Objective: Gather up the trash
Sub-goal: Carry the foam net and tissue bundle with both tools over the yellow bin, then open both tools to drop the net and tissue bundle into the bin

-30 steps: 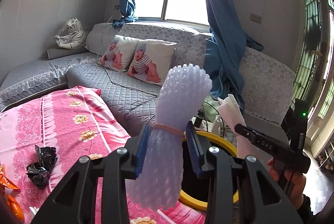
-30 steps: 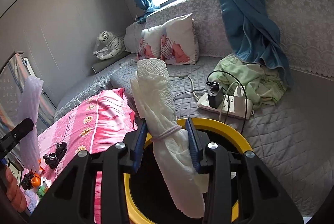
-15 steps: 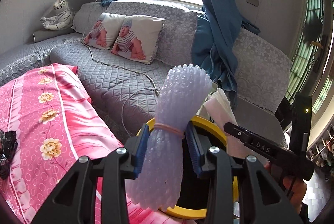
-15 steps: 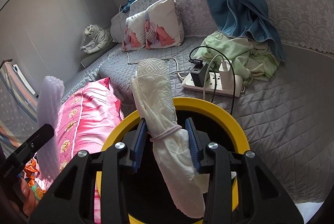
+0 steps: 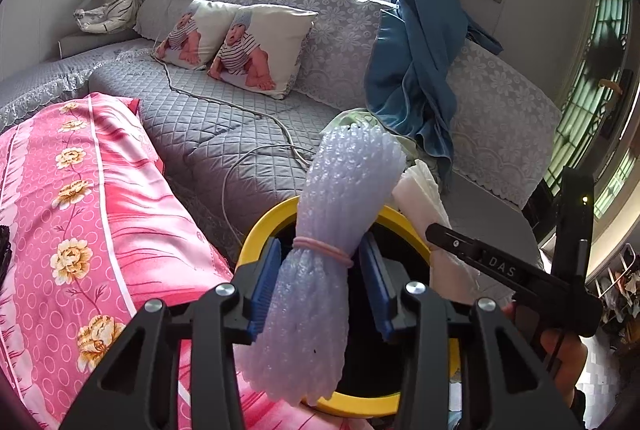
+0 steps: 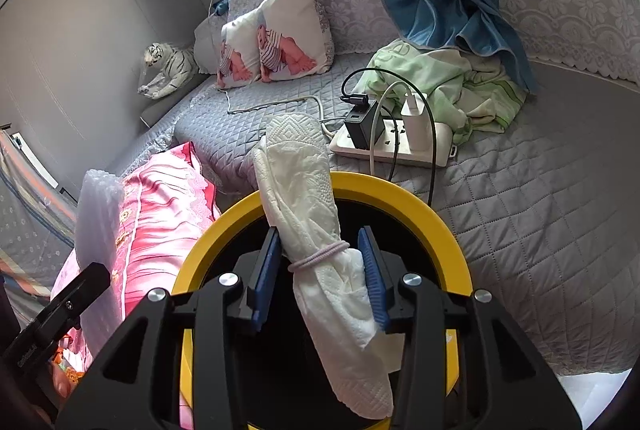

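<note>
Both bundles now lower over yellow-rimmed bin (image 6: 436, 226): bubble-wrap roll (image 5: 340, 213) w/ left gripper (image 5: 320, 284) jaws opening, gap at right pad; tissue wad (image 6: 316, 230) w/ right gripper (image 6: 320, 276) jaws opening, barely touching; pink blanket (image 5: 100, 209) beside bin, power strip (image 6: 396, 145) on sofa behind.

Home living room: quilted grey sofa (image 5: 224, 133), baby-print cushions (image 5: 256, 53) (curtained window behind).

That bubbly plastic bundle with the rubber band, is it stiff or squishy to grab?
Probably squishy: the bubble wrap bundle pinches in where the pink rubber band circles it. Likely very light, being mostly air pockets. It flares above the left claw without drooping, so it seems springy.
</note>
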`<state>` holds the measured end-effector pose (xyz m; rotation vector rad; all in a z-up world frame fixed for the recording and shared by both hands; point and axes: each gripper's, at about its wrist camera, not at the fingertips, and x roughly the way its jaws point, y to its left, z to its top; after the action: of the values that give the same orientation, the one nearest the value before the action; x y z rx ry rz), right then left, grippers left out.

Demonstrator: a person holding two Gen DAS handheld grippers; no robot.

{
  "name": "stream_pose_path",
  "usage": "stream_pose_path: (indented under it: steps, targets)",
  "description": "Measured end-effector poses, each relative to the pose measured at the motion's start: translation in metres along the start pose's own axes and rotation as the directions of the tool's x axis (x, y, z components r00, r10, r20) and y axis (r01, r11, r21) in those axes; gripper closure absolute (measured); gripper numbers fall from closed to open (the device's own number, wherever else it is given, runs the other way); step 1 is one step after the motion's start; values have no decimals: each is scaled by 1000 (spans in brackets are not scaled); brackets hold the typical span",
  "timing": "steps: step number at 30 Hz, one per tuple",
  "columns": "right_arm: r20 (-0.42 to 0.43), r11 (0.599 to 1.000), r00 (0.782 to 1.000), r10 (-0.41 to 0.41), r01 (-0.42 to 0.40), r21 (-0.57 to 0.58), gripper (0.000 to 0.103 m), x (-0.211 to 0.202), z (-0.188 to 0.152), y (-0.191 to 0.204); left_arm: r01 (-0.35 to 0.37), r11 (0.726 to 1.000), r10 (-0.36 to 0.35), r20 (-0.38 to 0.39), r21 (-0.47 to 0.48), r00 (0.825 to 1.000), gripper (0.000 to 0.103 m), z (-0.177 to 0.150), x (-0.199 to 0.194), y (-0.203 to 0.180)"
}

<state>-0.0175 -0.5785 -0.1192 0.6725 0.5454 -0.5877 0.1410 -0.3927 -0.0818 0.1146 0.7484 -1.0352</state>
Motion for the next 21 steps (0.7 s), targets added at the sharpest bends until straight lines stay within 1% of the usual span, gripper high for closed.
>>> stream_pose_path:
  steps: [1, 3, 9, 12, 14, 15, 17, 19, 20, 21]
  targets:
    - [5, 1000, 1000, -4, 4, 4, 59, -1, 0, -1, 0, 1000, 0, 3, 2, 1000, 58, 0, 0, 0]
    - [16, 1000, 1000, -8, 8, 16, 50, -2, 0, -3, -10, 1000, 10, 17, -3, 1000, 43, 1, -3, 0]
    - [41, 998, 999, -17, 15, 60, 49, -10, 4, -14, -46, 998, 47, 44, -42, 998, 42, 5, -13, 5]
    - [57, 997, 998, -19, 15, 71, 49, -17, 6, -16, -77, 994, 82, 70, -72, 994, 42, 12, -26, 12]
    - [70, 998, 997, -9, 5, 58, 48, -22, 6, -12, -98, 991, 107, 97, -94, 990, 42, 18, -40, 18]
    - [80, 999, 997, -1, -2, 46, 48, -26, 4, -8, -121, 988, 132, 111, -99, 985, 42, 21, -49, 21]
    - [103, 1000, 994, 29, -30, 1, 48, -34, 2, 6, -133, 985, 149, 156, -106, 977, 41, 27, -74, 30]
    - [119, 995, 989, 87, -81, -60, 46, -42, -2, 24, -183, 976, 204, 199, -121, 958, 36, 31, -103, 41]
    - [124, 990, 985, 121, -110, -92, 44, -47, -5, 35, -189, 974, 215, 229, -128, 949, 31, 32, -120, 48]
    - [127, 982, 980, 155, -139, -125, 41, -51, -7, 47, -212, 968, 240, 259, -133, 936, 27, 32, -138, 55]
